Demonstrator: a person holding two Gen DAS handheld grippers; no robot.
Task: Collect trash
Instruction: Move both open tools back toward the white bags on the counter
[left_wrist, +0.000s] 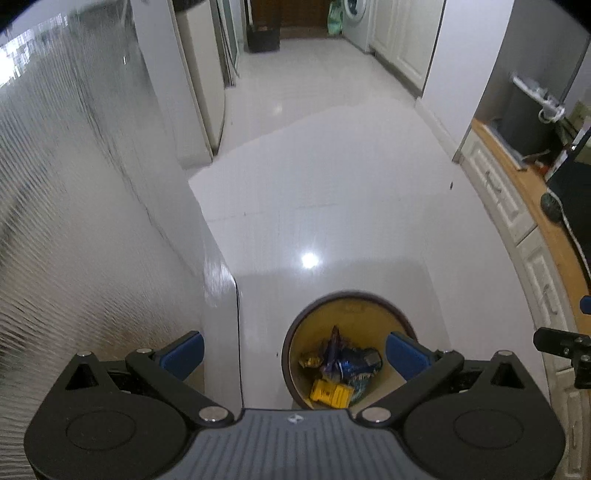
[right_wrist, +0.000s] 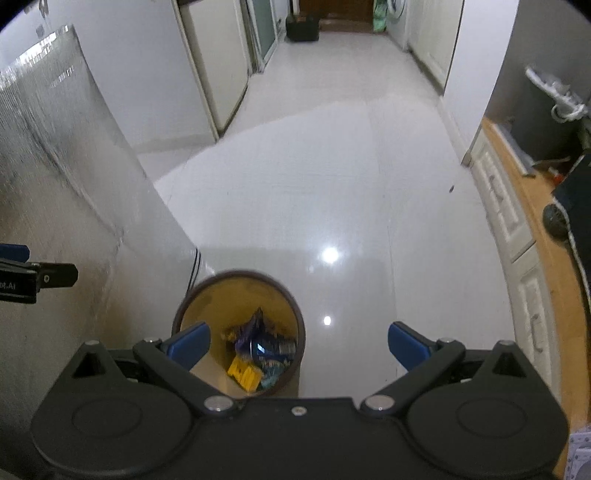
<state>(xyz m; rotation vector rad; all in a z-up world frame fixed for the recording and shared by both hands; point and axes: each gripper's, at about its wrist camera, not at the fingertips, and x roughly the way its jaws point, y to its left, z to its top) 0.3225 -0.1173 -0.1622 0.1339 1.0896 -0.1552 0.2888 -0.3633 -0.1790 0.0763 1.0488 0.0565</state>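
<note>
A round bin (left_wrist: 345, 295) with a dark brown rim and yellow inside stands on the white floor, seen from above. Crumpled wrappers (left_wrist: 343, 363) lie in it: blue, purple and yellow. My left gripper (left_wrist: 295, 354) hangs above the bin's left side, open, with nothing between its blue fingers (left_wrist: 183, 354). In the right wrist view the same bin (right_wrist: 236, 275) sits below, holding the wrappers (right_wrist: 258, 350). My right gripper (right_wrist: 299, 345) is open and empty above the bin's right edge. Part of the left gripper's body (right_wrist: 37, 280) shows at the far left.
A ribbed glass panel (left_wrist: 74, 184) and a white wall run along the left. White cabinets with a wooden counter (left_wrist: 535, 206) line the right, carrying dark items and cables. The glossy floor (left_wrist: 332, 166) stretches ahead into a corridor with a black box (left_wrist: 263, 35).
</note>
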